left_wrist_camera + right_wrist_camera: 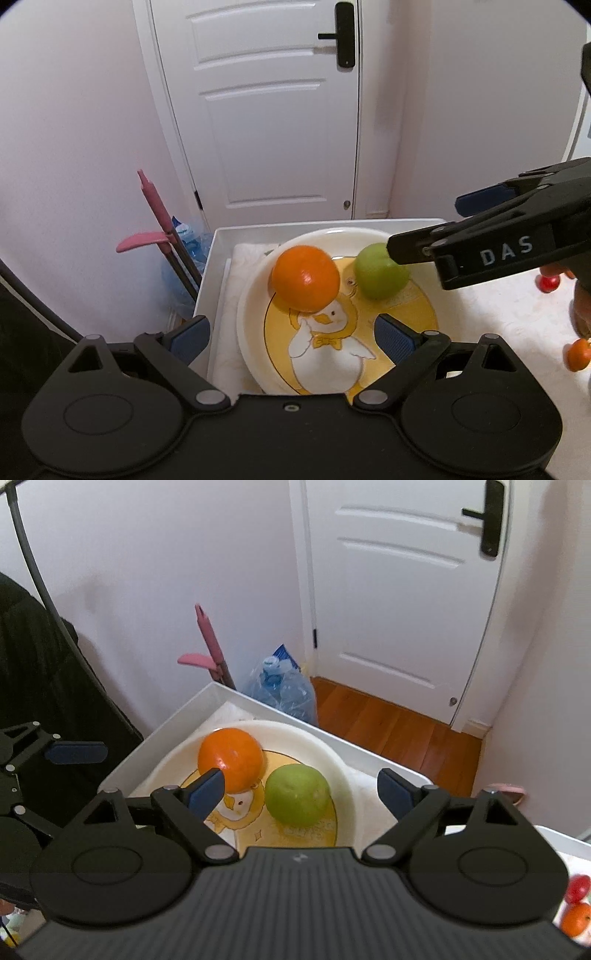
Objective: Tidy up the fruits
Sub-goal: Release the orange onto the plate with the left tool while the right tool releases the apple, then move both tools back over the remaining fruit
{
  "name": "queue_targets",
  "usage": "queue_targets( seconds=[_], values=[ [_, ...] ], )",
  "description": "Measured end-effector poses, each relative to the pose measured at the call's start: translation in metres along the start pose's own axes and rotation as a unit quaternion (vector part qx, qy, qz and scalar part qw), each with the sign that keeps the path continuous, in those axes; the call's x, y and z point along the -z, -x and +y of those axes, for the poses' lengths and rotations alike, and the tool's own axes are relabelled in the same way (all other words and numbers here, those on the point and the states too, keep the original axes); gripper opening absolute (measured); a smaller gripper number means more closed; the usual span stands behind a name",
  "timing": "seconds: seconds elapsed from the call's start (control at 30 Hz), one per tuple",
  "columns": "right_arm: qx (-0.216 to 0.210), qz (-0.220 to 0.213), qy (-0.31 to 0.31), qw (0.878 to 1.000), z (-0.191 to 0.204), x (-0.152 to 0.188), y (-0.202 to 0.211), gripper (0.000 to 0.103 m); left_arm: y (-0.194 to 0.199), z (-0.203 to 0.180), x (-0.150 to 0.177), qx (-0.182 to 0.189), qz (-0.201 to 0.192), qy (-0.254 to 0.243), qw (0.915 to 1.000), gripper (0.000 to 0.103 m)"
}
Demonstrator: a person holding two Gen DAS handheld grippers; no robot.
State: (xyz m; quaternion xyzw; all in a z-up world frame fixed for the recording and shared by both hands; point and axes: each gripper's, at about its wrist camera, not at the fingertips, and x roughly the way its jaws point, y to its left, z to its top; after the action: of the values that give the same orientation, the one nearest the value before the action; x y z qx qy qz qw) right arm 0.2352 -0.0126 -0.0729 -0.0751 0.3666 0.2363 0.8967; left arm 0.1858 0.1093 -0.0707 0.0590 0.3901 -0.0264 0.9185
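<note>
Now, plate (334,755) holds orange (231,757) and green apple (297,794) — both grippers' fingers apart, empty.

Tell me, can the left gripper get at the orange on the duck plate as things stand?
Probably yes. The left gripper is open and empty, and the orange sits exposed on the plate just ahead. The right gripper hangs over the green apple, beside that path.

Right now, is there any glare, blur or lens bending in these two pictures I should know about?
Left wrist view: sharp, dark vignette in the corners, white panelled door bowed by the fisheye, a small highlight on the round orange fruit. Right wrist view: same bending, soft shadow under the round green fruit, slightly blurred edges.
</note>
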Motion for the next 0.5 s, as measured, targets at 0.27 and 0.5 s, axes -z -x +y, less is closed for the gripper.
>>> queue_targets(
  seconds=[0.27, 0.5],
  values=[
    [0.017, -0.021, -0.023, 0.999, -0.001, 0.014, 0.065, 0.103, 0.047, -0.021, 0.002, -0.021, -0.016, 0.018, 0.9995, 0.099],
    [0.032, -0.033, -0.048, 0.998, -0.014, 0.040, 0.132, 0.103, 0.093, -0.047, 0.009, -0.035, -0.031, 0.035, 0.9983, 0.102]
  ],
)
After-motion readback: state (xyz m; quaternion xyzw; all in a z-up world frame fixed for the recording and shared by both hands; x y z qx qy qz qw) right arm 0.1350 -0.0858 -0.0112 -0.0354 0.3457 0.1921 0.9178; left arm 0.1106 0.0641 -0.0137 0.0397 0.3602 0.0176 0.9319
